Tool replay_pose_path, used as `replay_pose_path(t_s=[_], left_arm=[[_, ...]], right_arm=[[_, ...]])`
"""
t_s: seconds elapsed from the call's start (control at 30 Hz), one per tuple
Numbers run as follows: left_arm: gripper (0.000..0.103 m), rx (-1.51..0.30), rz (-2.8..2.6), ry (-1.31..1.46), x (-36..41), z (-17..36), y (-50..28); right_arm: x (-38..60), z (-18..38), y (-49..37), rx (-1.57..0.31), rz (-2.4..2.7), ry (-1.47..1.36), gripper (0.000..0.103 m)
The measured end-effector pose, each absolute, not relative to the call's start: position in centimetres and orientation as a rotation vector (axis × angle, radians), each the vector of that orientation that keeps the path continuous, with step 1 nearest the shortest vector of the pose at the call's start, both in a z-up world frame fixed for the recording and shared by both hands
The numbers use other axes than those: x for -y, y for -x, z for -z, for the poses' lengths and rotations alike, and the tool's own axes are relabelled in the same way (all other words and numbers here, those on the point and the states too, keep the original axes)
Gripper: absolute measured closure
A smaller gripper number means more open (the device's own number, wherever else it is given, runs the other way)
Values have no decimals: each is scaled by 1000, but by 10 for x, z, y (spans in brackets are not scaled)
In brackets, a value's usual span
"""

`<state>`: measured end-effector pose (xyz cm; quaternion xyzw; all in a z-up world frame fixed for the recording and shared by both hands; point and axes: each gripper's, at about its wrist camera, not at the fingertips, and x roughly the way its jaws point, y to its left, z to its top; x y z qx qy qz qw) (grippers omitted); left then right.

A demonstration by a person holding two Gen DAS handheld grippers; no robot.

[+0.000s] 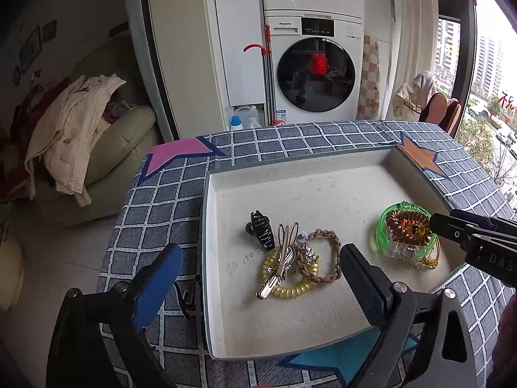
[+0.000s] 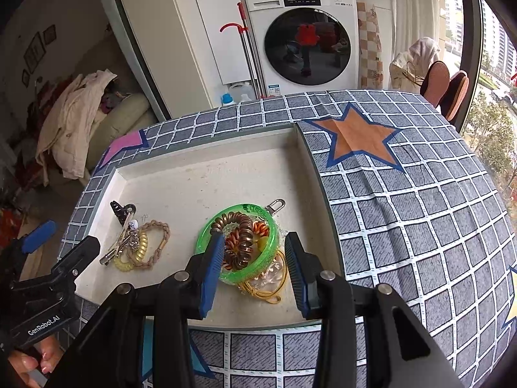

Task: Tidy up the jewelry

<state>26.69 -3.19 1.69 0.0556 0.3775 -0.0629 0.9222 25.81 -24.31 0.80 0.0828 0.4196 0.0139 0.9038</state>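
Note:
A shallow white tray [image 1: 307, 194] lies on the checked tablecloth. Its left half holds a pile: a black claw clip [image 1: 261, 231], a gold rabbit-ear hair clip [image 1: 281, 262], a yellow spiral hair tie [image 1: 290, 286] and a braided tan bracelet [image 1: 326, 255]. My left gripper [image 1: 261, 278] hovers above this pile, open wide and holding nothing. To the right, a green bangle [image 2: 240, 242] with brown spiral hair ties [image 2: 237, 242] inside rests on a clear clip and a yellow cord [image 2: 268, 291]. My right gripper [image 2: 255, 258] straddles the bangle, open, with a gap at its right pad.
The tray [image 2: 210, 174] takes up the table's middle, with star-patterned cloth [image 2: 404, 226] around it. A washing machine [image 2: 307, 42] stands behind the table, a sofa with clothes [image 1: 80, 135] to the left and chairs [image 2: 446, 87] by the window. A hand [image 2: 29, 362] holds the left gripper.

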Motion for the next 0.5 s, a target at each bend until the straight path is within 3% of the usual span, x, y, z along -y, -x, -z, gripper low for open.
replay_pose_path(t_s=[0.1,0.2,0.23,0.27,0.37,0.43,0.5], left_arm=[[0,-780,116,-109,28,-15,-264],[0,-783,106,-99,26,-14,-259],[0,-786,105,-93,25,-14,-258],[0,-788,102,-89,24,-14,-258],[0,-792,97,-81,24,-13,-255],[0,-793,92,-85,24,-13,-254],[0,-788,86,-89,25,-13,-252]], right_arm=[[237,-11,-254,-845,-31,-140,41],[231,-15,-250,-813,-38,-106,36],[228,-16,-248,-803,-39,-93,20],[226,-17,-247,-792,-39,-80,14],[220,-21,-242,-758,-44,-52,13],[218,-21,-240,-748,-40,-39,0],[217,-23,-238,-730,-36,-36,0]])
